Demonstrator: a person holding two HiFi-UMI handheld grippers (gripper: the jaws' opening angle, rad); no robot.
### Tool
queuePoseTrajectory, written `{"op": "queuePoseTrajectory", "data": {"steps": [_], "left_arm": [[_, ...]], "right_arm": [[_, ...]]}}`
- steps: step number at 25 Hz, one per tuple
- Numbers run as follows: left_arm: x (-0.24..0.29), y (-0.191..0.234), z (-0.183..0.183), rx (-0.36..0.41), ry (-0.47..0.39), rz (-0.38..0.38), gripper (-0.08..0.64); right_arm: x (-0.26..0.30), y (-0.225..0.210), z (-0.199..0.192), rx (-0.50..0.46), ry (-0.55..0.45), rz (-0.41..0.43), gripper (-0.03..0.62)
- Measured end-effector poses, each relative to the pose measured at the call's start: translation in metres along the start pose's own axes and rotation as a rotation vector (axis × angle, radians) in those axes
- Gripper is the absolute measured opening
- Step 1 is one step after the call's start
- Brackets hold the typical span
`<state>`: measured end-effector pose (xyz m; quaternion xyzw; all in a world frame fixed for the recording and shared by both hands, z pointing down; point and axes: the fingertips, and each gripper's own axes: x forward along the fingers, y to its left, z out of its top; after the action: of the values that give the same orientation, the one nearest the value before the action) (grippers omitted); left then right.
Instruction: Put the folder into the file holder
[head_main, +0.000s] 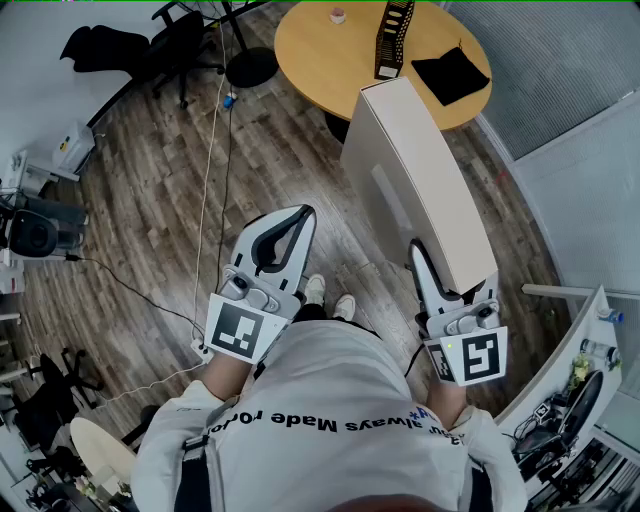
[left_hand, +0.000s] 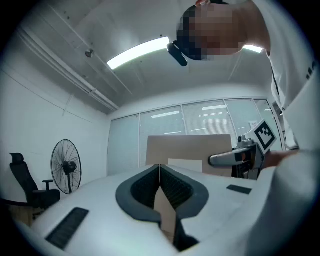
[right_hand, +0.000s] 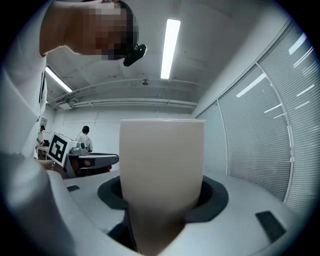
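The round wooden table (head_main: 320, 50) sits well ahead of both sets of fingertips, and I'd say that's where this is headed. Biggest thing in play is the folder (head_main: 415, 180), a thick, pale, box-type file. Its near end is clamped in the right gripper (head_main: 430, 270), whose jaws stand wide across its thickness, and the rest juts far out past the fingertips toward the table. The left gripper (head_main: 302, 214) is level alongside, jaws pressed together on nothing. The black perforated file holder (head_main: 393, 38) stands upright on the table, beyond the folder's far end, with a black cloth (head_main: 452, 72) just beside it.

My read is stiff board with smooth faces, probably not heavy but long, so gripped at one end it will want to droop and twist. The hold across the thickness looks sound, and the empty left gripper could steady the far edge. The holder looks light and may tip or slide as the folder goes in.
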<state>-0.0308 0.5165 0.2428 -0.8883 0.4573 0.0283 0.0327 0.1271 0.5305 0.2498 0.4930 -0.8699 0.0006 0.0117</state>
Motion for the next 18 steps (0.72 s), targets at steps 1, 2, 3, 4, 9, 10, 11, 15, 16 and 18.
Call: {"op": "queuePoseTrajectory", "data": {"steps": [1, 2, 3, 4, 9, 10, 11, 15, 16, 18], "left_arm": [[-0.001, 0.002, 0.001, 0.005, -0.003, -0.004, 0.025], [-0.002, 0.004, 0.002, 0.01, -0.006, -0.007, 0.025], [-0.003, 0.006, 0.002, 0.014, -0.008, -0.01, 0.025], [-0.004, 0.007, 0.002, 0.016, -0.009, -0.012, 0.025], [-0.006, 0.017, 0.001, 0.001, -0.016, -0.016, 0.025], [-0.007, 0.019, 0.002, -0.001, -0.018, -0.017, 0.025], [-0.008, 0.021, 0.002, -0.002, -0.019, -0.019, 0.025], [-0.014, 0.032, 0.006, 0.0, -0.024, -0.029, 0.025], [-0.015, 0.035, 0.007, 0.0, -0.024, -0.03, 0.025], [-0.018, 0.042, 0.009, 0.003, -0.026, -0.032, 0.025]], "right_arm": [[0.002, 0.002, 0.0, -0.002, 0.0, 0.0, 0.291], [0.004, 0.003, 0.0, -0.004, 0.0, 0.0, 0.291], [0.006, 0.005, 0.0, -0.006, 0.0, -0.001, 0.291], [0.008, 0.006, 0.0, -0.009, 0.001, -0.002, 0.291], [0.014, 0.011, 0.004, 0.003, -0.009, -0.005, 0.293], [0.015, 0.013, 0.005, 0.006, -0.012, -0.004, 0.293], [0.017, 0.015, 0.006, 0.005, -0.014, -0.004, 0.293], [0.026, 0.026, 0.011, -0.015, -0.015, -0.008, 0.291], [0.028, 0.028, 0.012, -0.015, -0.017, -0.009, 0.293], [0.034, 0.033, 0.014, -0.016, -0.02, -0.01, 0.293]]}}
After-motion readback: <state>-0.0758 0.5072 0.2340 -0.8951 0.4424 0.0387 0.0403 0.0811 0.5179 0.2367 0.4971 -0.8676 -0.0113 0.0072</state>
